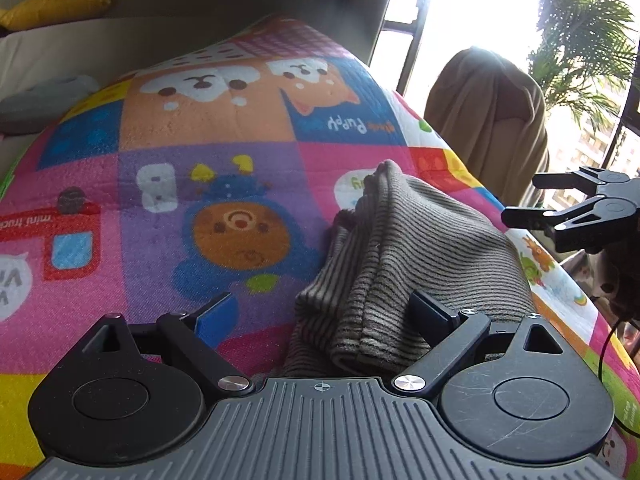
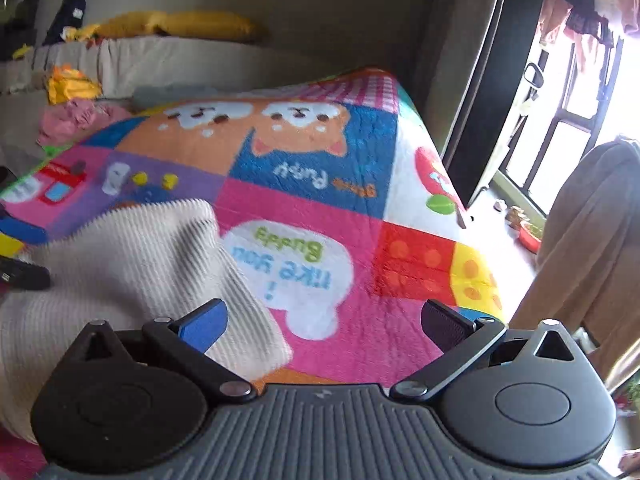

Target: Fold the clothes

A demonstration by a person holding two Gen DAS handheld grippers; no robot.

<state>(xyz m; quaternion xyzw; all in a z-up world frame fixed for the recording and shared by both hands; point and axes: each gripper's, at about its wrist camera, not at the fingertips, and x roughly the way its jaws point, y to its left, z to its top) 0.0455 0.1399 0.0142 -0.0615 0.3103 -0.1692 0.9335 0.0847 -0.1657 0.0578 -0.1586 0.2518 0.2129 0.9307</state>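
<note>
Only the left wrist view shows both tools over the striped garment (image 1: 404, 264).

Left tool (image 1: 326, 314) stands wide, the bunched garment between its fingers on the cartoon blanket (image 1: 208, 128); right tool (image 1: 524, 200) spreads at right. Right wrist view adds pink clothes (image 2: 76, 118) upper left, its tool (image 2: 324, 320) wide at the garment's edge.

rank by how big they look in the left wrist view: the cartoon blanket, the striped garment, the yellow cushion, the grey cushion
1. cartoon blanket, fills most of the frame
2. striped garment, though it lies close to the camera, between the open left gripper fingers
3. yellow cushion and grey cushion look alike; both are far off and cut by the edge, so unranked
</note>
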